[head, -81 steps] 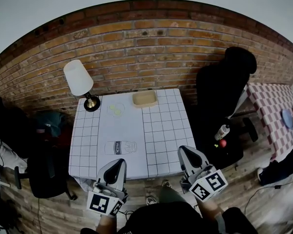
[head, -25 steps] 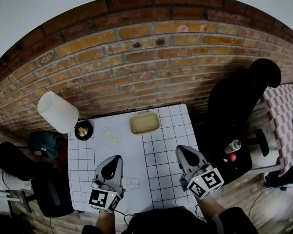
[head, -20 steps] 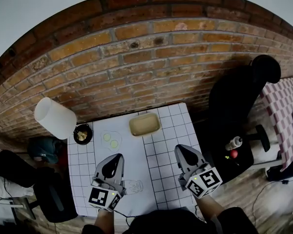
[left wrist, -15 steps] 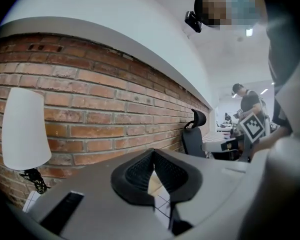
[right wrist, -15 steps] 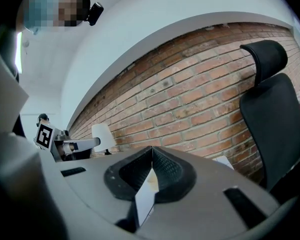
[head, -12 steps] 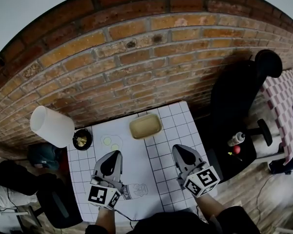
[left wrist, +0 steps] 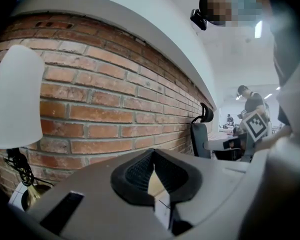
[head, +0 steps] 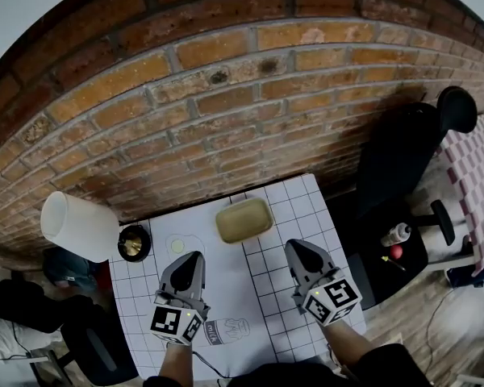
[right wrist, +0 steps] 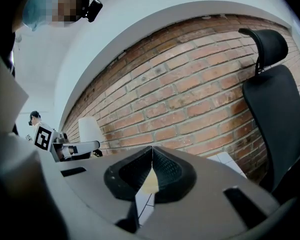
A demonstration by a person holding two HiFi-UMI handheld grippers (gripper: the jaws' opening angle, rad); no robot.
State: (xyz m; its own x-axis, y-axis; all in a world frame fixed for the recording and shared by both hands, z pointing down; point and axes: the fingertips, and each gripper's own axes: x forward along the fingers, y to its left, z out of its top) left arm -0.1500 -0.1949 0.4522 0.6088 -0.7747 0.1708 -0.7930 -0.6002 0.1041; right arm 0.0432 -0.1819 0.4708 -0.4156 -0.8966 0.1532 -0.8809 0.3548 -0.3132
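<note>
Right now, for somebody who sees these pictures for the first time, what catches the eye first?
The red brick wall fills the top of the head view. Below it, a white gridded table carries a tan dish, with a white lamp at its left. The left gripper and right gripper hover shut over it.

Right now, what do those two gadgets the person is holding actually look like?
Both the left gripper and the right gripper are light grey, wedge-shaped shells tapering to a point, with black ribbed pads lining the jaws. At the rear each carries a white cube printed with black square markers. The person wears dark clothing.
</note>
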